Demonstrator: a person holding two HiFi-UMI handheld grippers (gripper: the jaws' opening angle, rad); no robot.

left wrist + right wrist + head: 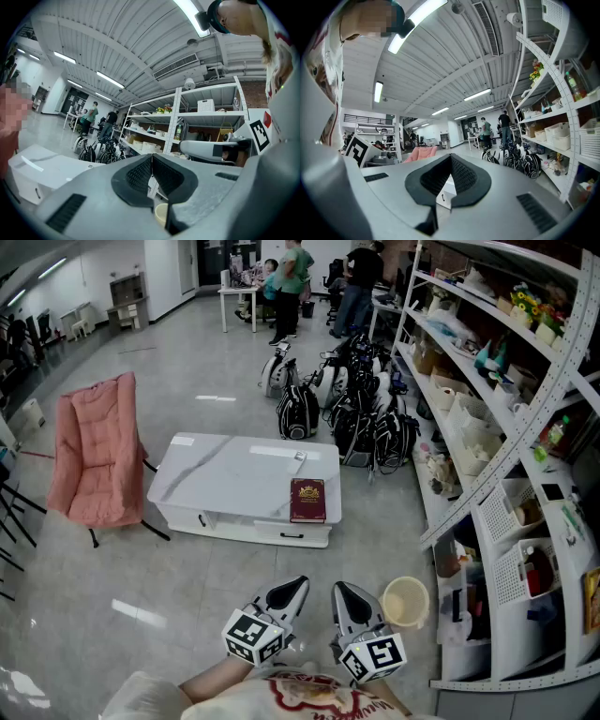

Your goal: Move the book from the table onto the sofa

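Note:
A dark red book (307, 500) lies flat near the front right corner of the low white table (225, 479). A pink folding sofa chair (94, 451) stands left of the table. Both grippers hover close to my body, well short of the table. The left gripper (294, 589) is shut with nothing in it, and so is the right gripper (343, 593). In the left gripper view the jaws (152, 165) meet, with the table (42, 168) low at the left. The right gripper view shows closed jaws (450, 165) and the pink sofa chair (421, 153) beyond them.
A tall white shelf unit (506, 427) full of goods lines the right side. A beige bucket (405, 602) sits on the floor by the right gripper. Black bags (361, 413) are heaped behind the table. People stand (292, 282) at the far end of the room.

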